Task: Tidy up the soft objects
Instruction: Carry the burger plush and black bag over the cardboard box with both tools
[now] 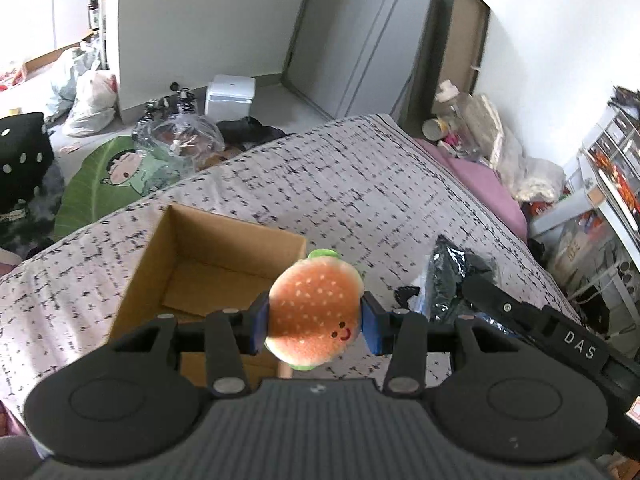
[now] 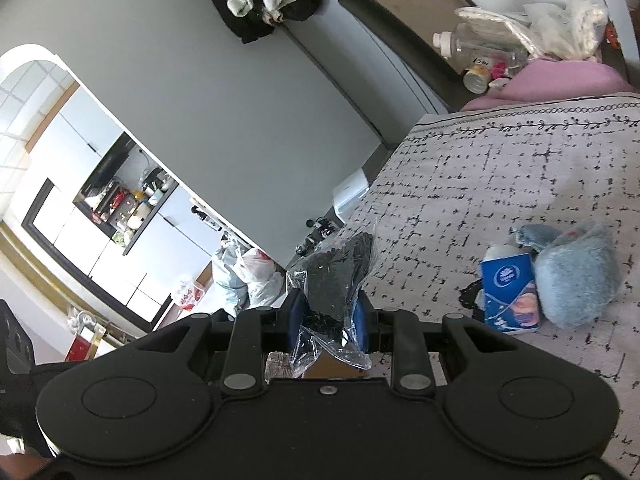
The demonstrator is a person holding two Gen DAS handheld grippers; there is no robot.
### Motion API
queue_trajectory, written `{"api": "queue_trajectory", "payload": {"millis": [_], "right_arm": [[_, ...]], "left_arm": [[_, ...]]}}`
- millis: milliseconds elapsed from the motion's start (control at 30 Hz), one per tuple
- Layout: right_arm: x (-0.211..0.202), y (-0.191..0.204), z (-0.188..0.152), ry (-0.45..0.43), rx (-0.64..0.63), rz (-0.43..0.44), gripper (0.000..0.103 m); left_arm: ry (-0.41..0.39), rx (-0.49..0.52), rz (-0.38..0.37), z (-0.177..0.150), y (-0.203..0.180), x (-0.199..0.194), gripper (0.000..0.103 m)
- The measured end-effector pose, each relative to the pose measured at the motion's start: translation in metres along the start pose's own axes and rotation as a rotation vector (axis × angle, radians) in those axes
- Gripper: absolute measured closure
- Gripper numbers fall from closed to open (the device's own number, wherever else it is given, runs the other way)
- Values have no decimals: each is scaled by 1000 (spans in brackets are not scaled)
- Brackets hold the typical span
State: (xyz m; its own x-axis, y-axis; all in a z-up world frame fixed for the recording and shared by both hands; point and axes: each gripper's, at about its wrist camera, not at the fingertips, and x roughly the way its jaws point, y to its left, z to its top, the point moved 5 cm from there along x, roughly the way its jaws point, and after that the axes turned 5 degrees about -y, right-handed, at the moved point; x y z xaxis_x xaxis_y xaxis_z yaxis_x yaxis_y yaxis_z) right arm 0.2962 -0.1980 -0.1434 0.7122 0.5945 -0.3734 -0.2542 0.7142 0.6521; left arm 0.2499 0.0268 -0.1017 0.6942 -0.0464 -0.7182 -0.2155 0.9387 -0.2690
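In the left wrist view my left gripper (image 1: 315, 326) is shut on a plush hamburger (image 1: 314, 312) with a smiling face, held above the bed beside the right wall of an open cardboard box (image 1: 188, 268). The box looks empty inside. My right gripper (image 2: 327, 320) is shut on a clear plastic bag of black fabric (image 2: 334, 276), lifted off the bed. The same bag (image 1: 452, 276) and the right tool show at the right of the left wrist view. A grey plush toy (image 2: 576, 276) and a blue tissue pack (image 2: 510, 292) lie on the bed.
The bed has a white cover with black marks (image 1: 360, 184). Bags, a green leaf cushion (image 1: 100, 184) and a white appliance (image 1: 230, 96) crowd the floor beyond it. Bottles and bags (image 2: 480, 52) sit by the pink pillow (image 2: 552, 80) at the head of the bed.
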Motion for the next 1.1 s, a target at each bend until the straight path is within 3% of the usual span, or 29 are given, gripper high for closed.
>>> {"api": "queue_trajectory", "payload": {"millis": [500,1100], "right_arm": [[25,66,-46,116,-144,90,77],[46,93,-86,209,-219,47,76]], "left_arm": [[-10,-82,74,-2,71,-10,58],[86,-151,101,-26,115,24,57]]}}
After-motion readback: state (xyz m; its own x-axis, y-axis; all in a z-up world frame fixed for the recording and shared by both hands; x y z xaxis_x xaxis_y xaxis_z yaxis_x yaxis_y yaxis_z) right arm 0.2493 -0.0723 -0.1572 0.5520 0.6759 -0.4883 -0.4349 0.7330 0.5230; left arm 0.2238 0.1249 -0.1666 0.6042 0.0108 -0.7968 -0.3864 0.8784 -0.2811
